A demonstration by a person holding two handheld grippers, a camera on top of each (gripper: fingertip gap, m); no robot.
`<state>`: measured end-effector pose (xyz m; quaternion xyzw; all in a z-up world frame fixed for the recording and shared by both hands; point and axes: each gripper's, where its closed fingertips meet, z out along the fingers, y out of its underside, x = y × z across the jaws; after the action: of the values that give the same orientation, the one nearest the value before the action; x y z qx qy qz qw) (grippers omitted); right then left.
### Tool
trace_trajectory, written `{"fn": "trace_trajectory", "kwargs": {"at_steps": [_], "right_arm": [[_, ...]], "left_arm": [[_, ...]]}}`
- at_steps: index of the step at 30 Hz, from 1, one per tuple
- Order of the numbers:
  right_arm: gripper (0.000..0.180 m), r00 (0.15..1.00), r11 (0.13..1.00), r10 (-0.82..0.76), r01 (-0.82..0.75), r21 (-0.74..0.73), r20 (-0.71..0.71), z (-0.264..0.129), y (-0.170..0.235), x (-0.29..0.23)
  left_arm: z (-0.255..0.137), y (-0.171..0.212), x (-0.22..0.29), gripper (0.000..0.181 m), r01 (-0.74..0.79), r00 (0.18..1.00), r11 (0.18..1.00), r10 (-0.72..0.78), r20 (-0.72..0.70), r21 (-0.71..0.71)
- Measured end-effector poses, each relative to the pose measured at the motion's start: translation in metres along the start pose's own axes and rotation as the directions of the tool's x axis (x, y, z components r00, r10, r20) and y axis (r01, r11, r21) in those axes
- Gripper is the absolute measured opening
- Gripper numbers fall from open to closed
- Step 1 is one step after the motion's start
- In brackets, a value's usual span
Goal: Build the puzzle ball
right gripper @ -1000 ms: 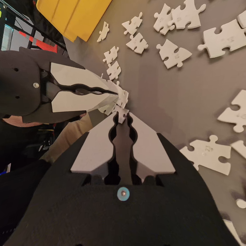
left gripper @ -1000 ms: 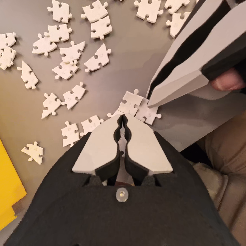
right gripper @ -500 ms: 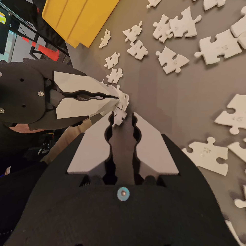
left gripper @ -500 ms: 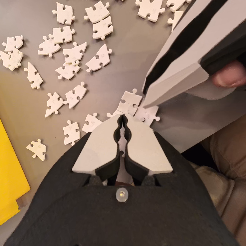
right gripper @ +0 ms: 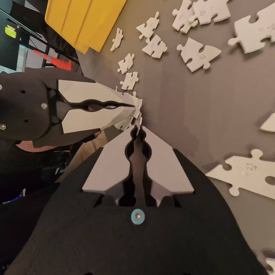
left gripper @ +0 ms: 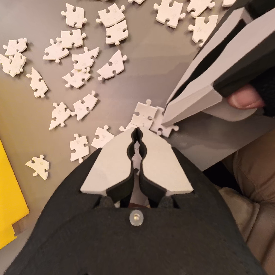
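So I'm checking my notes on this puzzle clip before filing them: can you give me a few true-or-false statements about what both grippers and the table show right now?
1. The left gripper is shut on a cluster of joined pieces. True.
2. The right gripper is spread wide open, far from the cluster. False: its jaws stand narrowly apart, tips at the cluster's edge.
3. Loose white pieces lie scattered on the grey table. True.
4. The yellow bin is full of pieces. False: no pieces show in or on it.
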<state>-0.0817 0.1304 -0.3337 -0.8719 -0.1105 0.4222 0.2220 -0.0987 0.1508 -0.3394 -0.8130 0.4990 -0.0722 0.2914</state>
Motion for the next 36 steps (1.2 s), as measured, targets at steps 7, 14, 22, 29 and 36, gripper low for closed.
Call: {"fn": "trace_trajectory", "kwargs": {"at_steps": [7, 14, 22, 29, 36], "right_arm": [[0.001, 0.999, 1.000, -0.025, 0.025, 0.014, -0.022, -0.0005, -0.0001, -0.0003], [0.001, 0.999, 0.999, 0.036, -0.036, 0.026, 0.007, -0.0012, -0.0019, 0.0011], [0.003, 0.993, 0.993, 0.106, -0.109, 0.052, 0.054, -0.0002, -0.0048, -0.0032], [0.004, 0.989, 0.988, 0.133, -0.137, 0.067, 0.068, 0.0013, -0.0054, -0.0039], [0.007, 0.987, 0.987, 0.132, -0.139, 0.075, 0.089, 0.0038, -0.0081, -0.0064]], "left_arm": [[0.0008, -0.0012, -0.0029, 0.000, 0.010, 1.000, 1.000, -0.010, 0.003, -0.004], [0.0019, -0.0024, -0.0018, 0.000, -0.002, 1.000, 1.000, 0.002, 0.010, -0.001], [0.0023, -0.0026, -0.0035, 0.000, -0.019, 0.999, 1.000, 0.019, 0.032, -0.005], [0.0023, -0.0032, -0.0013, 0.000, -0.040, 0.998, 0.999, 0.040, 0.046, -0.003], [0.0018, -0.0017, -0.0036, 0.000, -0.010, 0.999, 1.000, 0.010, 0.034, 0.002]]}}
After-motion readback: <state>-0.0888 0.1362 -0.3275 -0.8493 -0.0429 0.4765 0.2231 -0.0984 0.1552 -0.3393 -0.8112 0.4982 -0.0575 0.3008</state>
